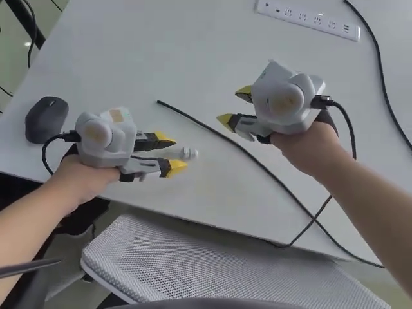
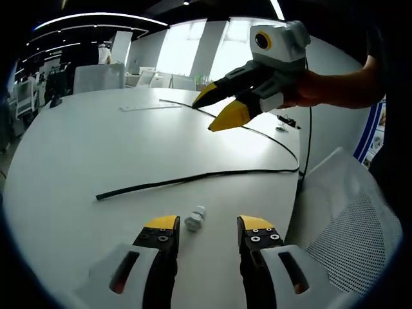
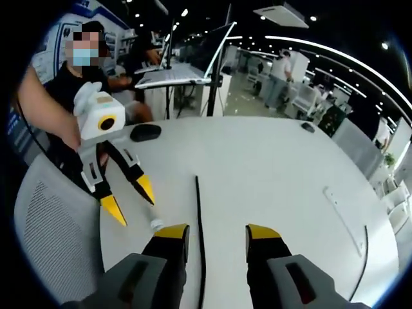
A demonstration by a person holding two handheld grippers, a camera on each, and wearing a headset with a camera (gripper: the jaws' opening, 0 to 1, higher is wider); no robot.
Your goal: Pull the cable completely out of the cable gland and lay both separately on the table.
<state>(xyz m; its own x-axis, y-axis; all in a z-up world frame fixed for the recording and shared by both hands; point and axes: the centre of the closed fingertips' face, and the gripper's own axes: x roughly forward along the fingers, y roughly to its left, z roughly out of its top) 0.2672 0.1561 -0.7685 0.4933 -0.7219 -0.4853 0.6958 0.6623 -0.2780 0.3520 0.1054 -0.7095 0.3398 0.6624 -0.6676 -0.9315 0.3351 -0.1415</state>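
A thin black cable lies loose across the white table, its free end near the table's middle; it also shows as the cable and the cable. A small white cable gland lies on the table apart from it, seen as the gland and the gland. My left gripper hovers open just left of the gland, its jaws either side of it in its own view. My right gripper is open above the cable, holding nothing.
A dark mouse rests at the table's left edge. A white power strip lies at the far side, with a black cord running down the right. A mesh chair stands at the near edge. People sit at other desks behind.
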